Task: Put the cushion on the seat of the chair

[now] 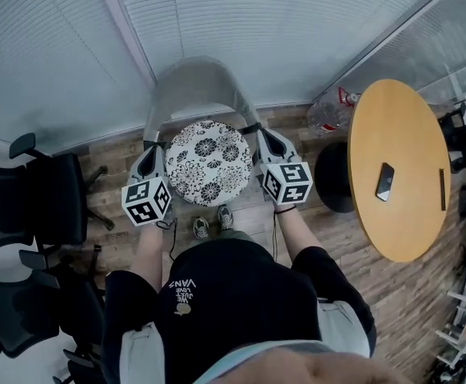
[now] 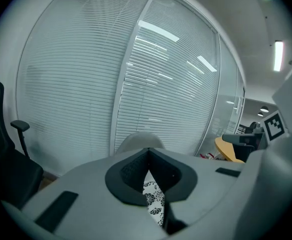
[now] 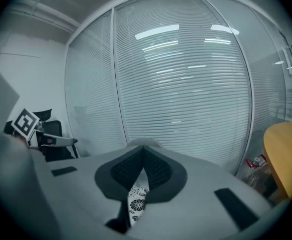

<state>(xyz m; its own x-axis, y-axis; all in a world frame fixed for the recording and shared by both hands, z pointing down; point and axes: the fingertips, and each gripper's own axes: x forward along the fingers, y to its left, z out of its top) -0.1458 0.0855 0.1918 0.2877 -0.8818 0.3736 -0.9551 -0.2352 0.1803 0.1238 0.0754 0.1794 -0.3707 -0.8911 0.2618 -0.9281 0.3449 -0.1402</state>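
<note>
Over the chair, head view: round black-and-white floral cushion [image 1: 207, 162] lies flat between both grippers, above the pale grey shell chair [image 1: 201, 74]. Its seat is hidden under the cushion, and the curved backrest shows just beyond the far edge. The left gripper [image 1: 159, 152] pinches the cushion's left rim, the right gripper [image 1: 258, 138] the right rim. It's round, so no long axis; the grip line runs left–right across it. Both hands are equally near, forearms roughly parallel, grippers pointing away from the person toward the backrest. The gap to the seat can't be read from above.

Left gripper view: jaws closed on the cushion [image 2: 155, 201], with floral fabric showing just under the pads. Backrest top [image 2: 141, 140] is dead ahead, about level with the jaw tips.

Right gripper view: same picture. Jaws are clamped on the cushion [image 3: 135, 204], backrest [image 3: 143, 144] straight ahead.

My read: the cushion hangs clear of the seat, which lies straight below — level descent with both hands together, then release.
</note>
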